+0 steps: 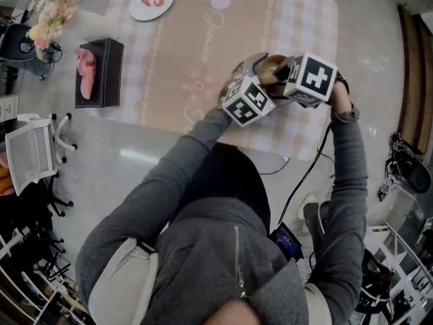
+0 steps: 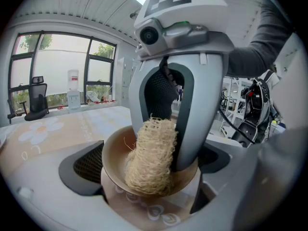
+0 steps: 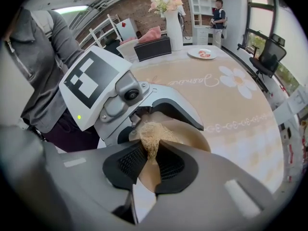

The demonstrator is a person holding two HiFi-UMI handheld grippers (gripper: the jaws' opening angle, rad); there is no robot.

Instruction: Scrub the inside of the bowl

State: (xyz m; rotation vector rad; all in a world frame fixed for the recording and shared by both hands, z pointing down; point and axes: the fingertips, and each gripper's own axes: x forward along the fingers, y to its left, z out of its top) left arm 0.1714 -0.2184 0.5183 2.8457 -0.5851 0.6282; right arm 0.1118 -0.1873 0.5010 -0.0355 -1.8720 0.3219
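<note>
A tan bowl [image 2: 113,160] is tilted between the jaws of my left gripper [image 2: 151,173], which is shut on it, one pad on either side. Inside the bowl, a straw-coloured loofah scrubber [image 2: 151,160] presses against the inner wall. My right gripper [image 3: 150,159] is shut on the scrubber [image 3: 151,136] and reaches into the bowl [image 3: 190,134] from above. In the head view both grippers meet over the table's near edge, the left gripper [image 1: 256,81] and the right gripper [image 1: 285,72] on either side of the bowl [image 1: 272,65].
The table [image 1: 203,39] has a pink checked cloth. A white plate [image 1: 151,1] lies at its far side. A black tissue box [image 1: 99,72] and a flower vase [image 1: 51,12] are at the left. A white chair [image 1: 30,151] stands beside the table. A person [image 3: 219,14] stands far off.
</note>
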